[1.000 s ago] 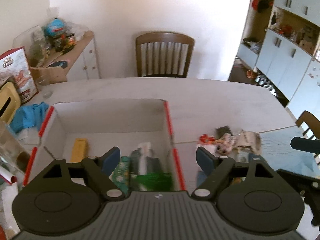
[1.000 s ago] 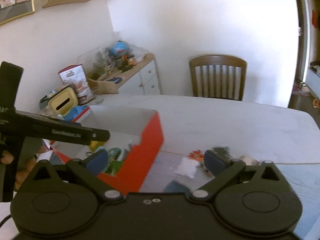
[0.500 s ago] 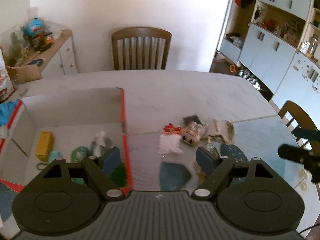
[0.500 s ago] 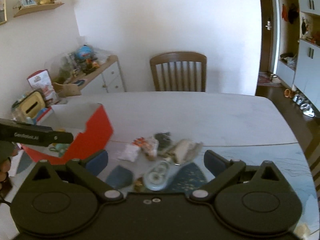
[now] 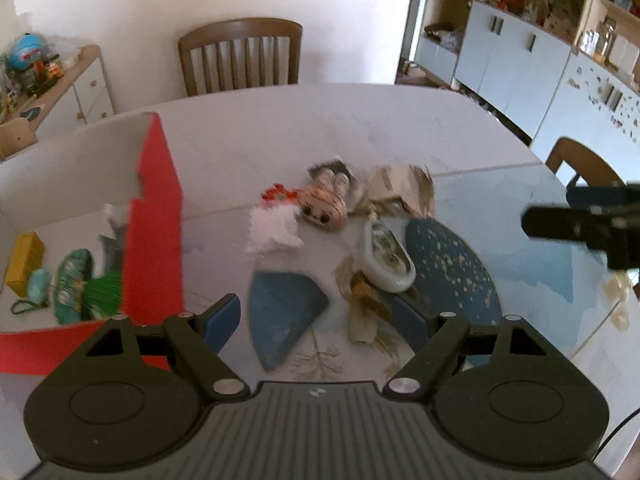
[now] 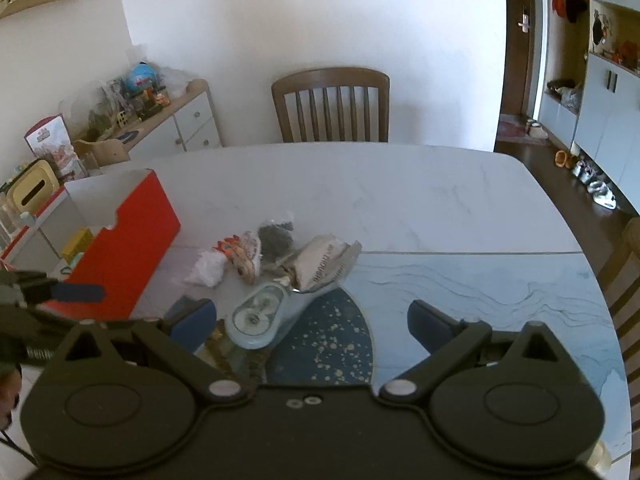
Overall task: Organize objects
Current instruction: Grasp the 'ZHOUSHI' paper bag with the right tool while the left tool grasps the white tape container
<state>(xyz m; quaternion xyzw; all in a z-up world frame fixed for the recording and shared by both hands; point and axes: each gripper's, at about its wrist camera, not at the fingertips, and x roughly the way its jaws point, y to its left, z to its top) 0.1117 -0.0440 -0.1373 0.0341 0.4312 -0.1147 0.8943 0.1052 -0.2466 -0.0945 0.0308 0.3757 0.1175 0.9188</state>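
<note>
The loose things to be organized lay in a small heap on the table (image 6: 400, 200), between the red box (image 5: 154, 216) and the dark blue speckled mat (image 5: 452, 264). Nearest to the grippers was the correction tape dispenser (image 6: 258, 316), pale and rounded, resting on the edge of the mat; it looked like light, stiff, smooth plastic, so I judged that a grip across its narrow middle would hold best, because the round ends could slip out. Behind it lay a small doll (image 5: 324, 204) with a striped body, probably soft and light, easy to pinch at the body. Beside the doll was a white crumpled tissue (image 5: 272, 228), very light and shapeless, and a crumpled paper packet (image 6: 324, 266), which would probably give under pressure. A blue wedge-shaped piece (image 5: 280, 312) lay flat on the table and seemed hard to lift except by its edge. The box already held a yellow block (image 5: 22, 256) and some green items. The left gripper (image 5: 318, 320) was wide open and held nothing, above the heap. The right gripper (image 6: 312, 320) was also wide open and empty, just over the dispenser.
</note>
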